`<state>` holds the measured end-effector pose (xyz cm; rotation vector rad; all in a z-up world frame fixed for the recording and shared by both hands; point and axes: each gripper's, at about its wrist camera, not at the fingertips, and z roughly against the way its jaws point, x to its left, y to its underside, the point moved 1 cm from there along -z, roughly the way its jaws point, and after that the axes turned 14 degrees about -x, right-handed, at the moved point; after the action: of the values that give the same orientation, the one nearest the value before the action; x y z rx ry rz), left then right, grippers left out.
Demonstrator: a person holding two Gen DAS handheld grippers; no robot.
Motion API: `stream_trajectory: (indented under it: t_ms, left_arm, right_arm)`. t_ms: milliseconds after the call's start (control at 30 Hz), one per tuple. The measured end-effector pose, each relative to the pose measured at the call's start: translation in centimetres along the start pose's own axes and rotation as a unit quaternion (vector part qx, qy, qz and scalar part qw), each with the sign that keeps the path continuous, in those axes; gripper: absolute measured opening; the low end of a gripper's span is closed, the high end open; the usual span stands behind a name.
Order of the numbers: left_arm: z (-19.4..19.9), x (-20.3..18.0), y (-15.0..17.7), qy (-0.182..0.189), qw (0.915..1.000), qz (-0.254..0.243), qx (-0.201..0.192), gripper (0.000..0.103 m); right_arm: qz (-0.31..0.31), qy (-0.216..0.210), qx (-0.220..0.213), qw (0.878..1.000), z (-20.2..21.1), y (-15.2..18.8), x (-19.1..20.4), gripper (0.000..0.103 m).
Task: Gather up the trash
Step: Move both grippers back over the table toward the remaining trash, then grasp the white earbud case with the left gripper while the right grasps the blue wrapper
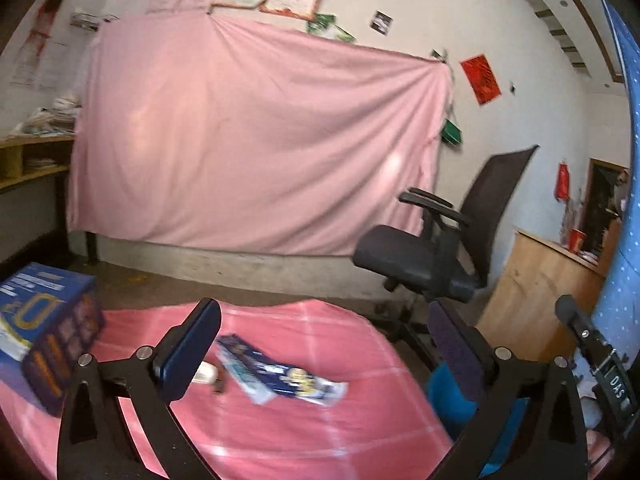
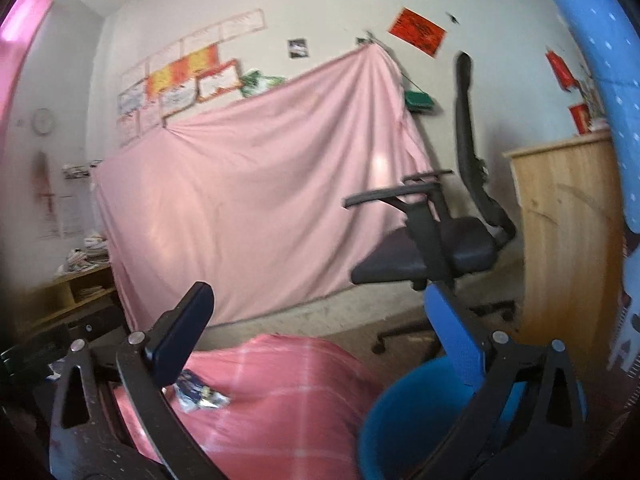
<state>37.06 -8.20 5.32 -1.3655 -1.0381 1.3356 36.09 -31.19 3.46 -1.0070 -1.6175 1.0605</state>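
A flattened blue snack wrapper [image 1: 280, 376] lies on the pink checked tablecloth [image 1: 304, 432], with a small pale item [image 1: 208, 374] just left of it. My left gripper [image 1: 324, 344] hangs above the cloth, open wide, nothing between its fingers. A blue bin [image 1: 456, 400] shows behind its right finger. In the right wrist view my right gripper [image 2: 320, 332] is open and empty too; the wrapper [image 2: 198, 394] lies low left beside its left finger, and the blue bin [image 2: 404, 416] stands below its right finger. Part of the other gripper [image 1: 596, 356] shows at the far right of the left wrist view.
A blue printed box [image 1: 44, 332] stands on the cloth at the left. A black office chair [image 1: 436, 248] and a wooden cabinet [image 1: 536, 292] stand beyond the table. A pink sheet [image 1: 248, 144] hangs on the back wall, with wooden shelves [image 1: 28, 164] to its left.
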Motion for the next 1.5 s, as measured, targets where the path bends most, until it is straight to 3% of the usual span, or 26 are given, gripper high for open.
stream_trajectory:
  t_ms: [367, 733, 900, 1067, 1300, 1400, 1500]
  left_arm:
    - [5.2, 7.3, -0.3, -0.096, 0.9934, -0.014, -0.061, 0.101]
    - [6.8, 11.7, 2.6, -0.139, 0.9877, -0.043, -0.056, 0.101]
    - [6.1, 12.6, 4.2, -0.144, 0.9874, -0.049, -0.042, 0.101]
    - [4.6, 12.8, 5.0, -0.143, 0.9883, -0.048, -0.025, 0.101]
    - [0.5, 13.3, 6.3, -0.11, 0.9909, -0.046, 0.062, 0.101]
    - [-1.3, 13.5, 7.1, -0.103, 0.9884, -0.045, 0.102, 0.1]
    - [-2.1, 12.7, 7.4, -0.1, 0.987, -0.062, 0.11, 0.1]
  right_arm:
    - [0.062, -0.06, -0.009, 0.996, -0.7, 2.3, 8.1, 0.103]
    - [0.151, -0.113, 0.044, 0.981, -1.6, 7.4, 13.6, 0.103]
    - [0.182, -0.119, 0.081, 0.973, -2.6, 9.6, 14.7, 0.103]
    - [0.173, -0.111, 0.134, 0.969, -4.7, 10.9, 14.1, 0.103]
    - [0.132, -0.099, 0.259, 0.952, -9.2, 14.1, 12.2, 0.103]
    - [0.123, -0.097, 0.288, 0.945, -10.2, 15.0, 11.8, 0.103]
    - [0.116, -0.103, 0.316, 0.936, -11.3, 16.0, 11.5, 0.103]
